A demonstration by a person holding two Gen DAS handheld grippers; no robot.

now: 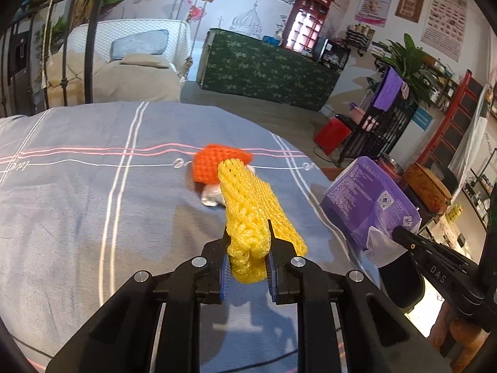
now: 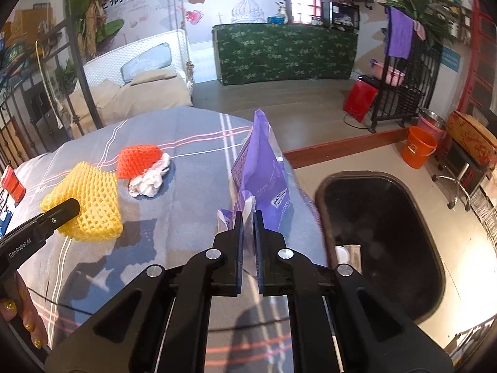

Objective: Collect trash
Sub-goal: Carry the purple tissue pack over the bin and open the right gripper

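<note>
Trash in two pieces is already off the bed: the yellow foam net sits clamped between the fingers of the left gripper, bunched where the pads pinch it and fanning out ahead over the grey striped bedsheet. The right gripper has its fingers drawn close on the white lower edge of a purple plastic bag (the bag stands upright above the fingers, its printed side toward the camera), at the right edge of the bed.

A little farther out on the sheet lie the orange foam net and, touching it on the near right side, a crumpled white tissue; both rest on the fabric, apart from either gripper. In the left wrist view the yellow net's far end overlaps them.

Beside the bed on the right, down on the floor, is a black-lined trash bin with something white inside near its nearer rim. Beyond it stand an orange bucket and a green-clothed counter against the far wall.
</note>
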